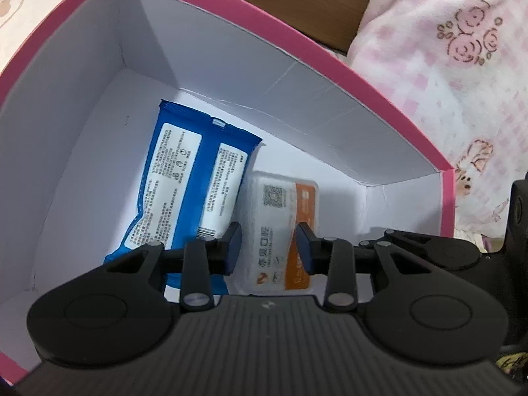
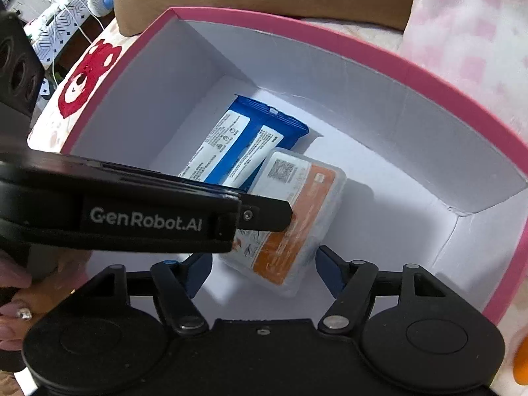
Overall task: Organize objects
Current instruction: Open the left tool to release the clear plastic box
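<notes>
We look down into a large pink box (image 1: 330, 62) with white inner walls, filling most of both views. It rests on a floral pink bedcover (image 1: 462, 66) that shows at the upper right of the left wrist view. On the box floor lies a blue wipes pack (image 1: 184, 178), its long axis running from upper centre toward lower left. Just beside it, touching along one edge, is the smaller white-and-orange mask packet (image 1: 283, 231), roughly parallel.

Our left gripper (image 1: 269, 247) hovers over the packet's near half, its fingers (image 1: 234, 247) narrowly apart either side of the label, and we cannot tell whether they press on it. In the right wrist view that gripper reaches in from the left. Our right gripper (image 2: 260, 270) stands moderately wide, astride the packet's near end and holding nothing. The packet lies straight ahead of both pairs, and the left looks nearer to a grip across its short axis.
</notes>
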The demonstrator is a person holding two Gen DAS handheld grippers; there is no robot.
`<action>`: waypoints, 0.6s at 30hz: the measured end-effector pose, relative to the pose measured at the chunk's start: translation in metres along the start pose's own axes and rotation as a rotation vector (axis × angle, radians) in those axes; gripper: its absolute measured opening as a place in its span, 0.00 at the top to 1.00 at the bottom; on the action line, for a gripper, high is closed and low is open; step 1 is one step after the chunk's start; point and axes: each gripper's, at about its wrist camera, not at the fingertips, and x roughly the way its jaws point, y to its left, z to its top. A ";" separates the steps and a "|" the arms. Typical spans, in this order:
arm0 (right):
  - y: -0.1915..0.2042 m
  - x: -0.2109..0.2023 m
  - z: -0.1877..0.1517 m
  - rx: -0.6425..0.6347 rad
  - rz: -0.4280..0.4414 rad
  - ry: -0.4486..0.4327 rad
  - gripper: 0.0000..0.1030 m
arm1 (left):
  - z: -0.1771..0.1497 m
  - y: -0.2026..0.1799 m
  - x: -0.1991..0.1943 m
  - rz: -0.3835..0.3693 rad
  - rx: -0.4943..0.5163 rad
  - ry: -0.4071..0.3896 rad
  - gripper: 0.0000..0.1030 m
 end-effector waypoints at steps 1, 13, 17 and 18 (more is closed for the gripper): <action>0.000 -0.001 0.000 0.008 -0.023 -0.017 0.39 | -0.001 -0.001 0.000 0.011 0.007 -0.013 0.70; -0.008 -0.007 0.004 0.035 -0.018 -0.082 0.50 | -0.013 -0.011 0.006 0.084 0.062 -0.102 0.71; -0.008 -0.014 0.000 0.027 -0.006 -0.103 0.45 | -0.009 -0.016 0.007 0.110 0.043 -0.111 0.71; -0.005 -0.021 -0.003 0.013 -0.021 -0.140 0.40 | -0.011 -0.019 0.005 0.148 0.044 -0.126 0.71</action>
